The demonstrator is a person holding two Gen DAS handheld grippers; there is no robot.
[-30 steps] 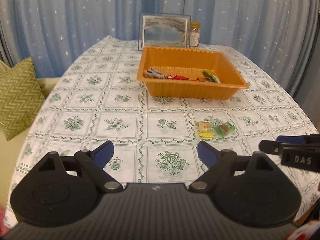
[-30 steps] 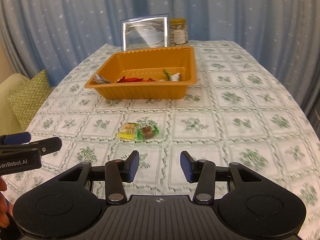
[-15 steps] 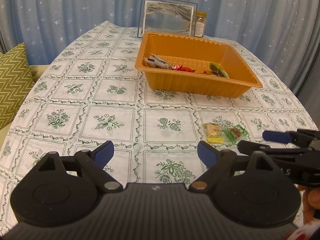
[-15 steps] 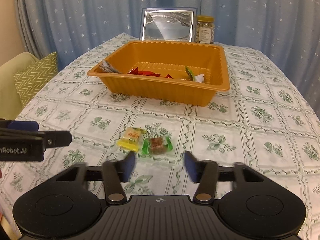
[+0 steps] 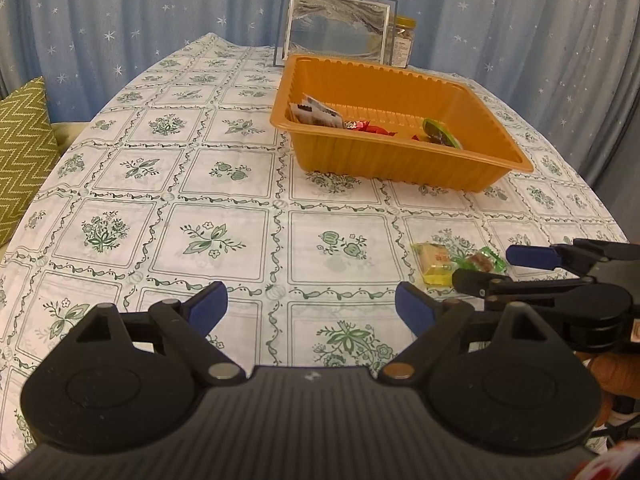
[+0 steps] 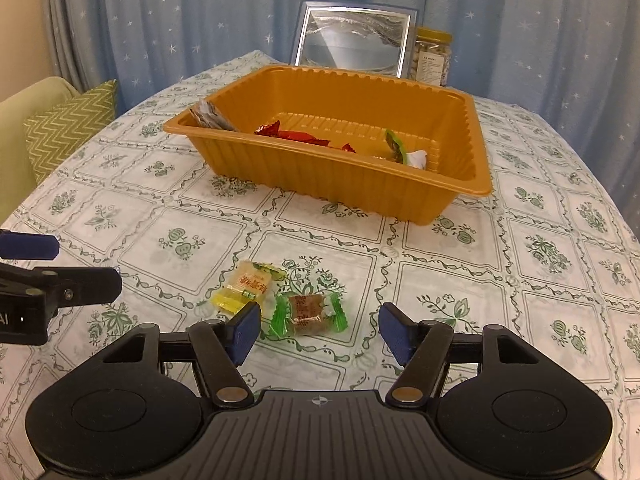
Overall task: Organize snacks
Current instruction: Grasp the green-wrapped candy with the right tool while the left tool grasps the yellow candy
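Observation:
An orange tray (image 6: 344, 188) (image 5: 384, 160) stands on the table and holds several wrapped snacks. Two loose candies lie on the cloth in front of it: a yellow one (image 6: 244, 288) (image 5: 436, 261) and a green-wrapped brown one (image 6: 308, 312) (image 5: 482, 261). My right gripper (image 6: 318, 330) is open, low over the cloth, with the green candy just ahead between its fingers; it also shows in the left wrist view (image 5: 516, 268). My left gripper (image 5: 310, 308) is open and empty, left of the candies; its fingers (image 6: 44, 264) show at the left edge of the right wrist view.
A framed picture (image 6: 354, 42) and a jar (image 6: 432, 56) stand behind the tray. A green zigzag cushion (image 6: 68, 128) lies on a seat left of the table. Blue starred curtains hang behind. The tablecloth (image 5: 200, 216) has a green floral pattern.
My right gripper has moved forward and down toward the two candies and its jaws have opened wider. My left gripper has moved forward a little and stays open.

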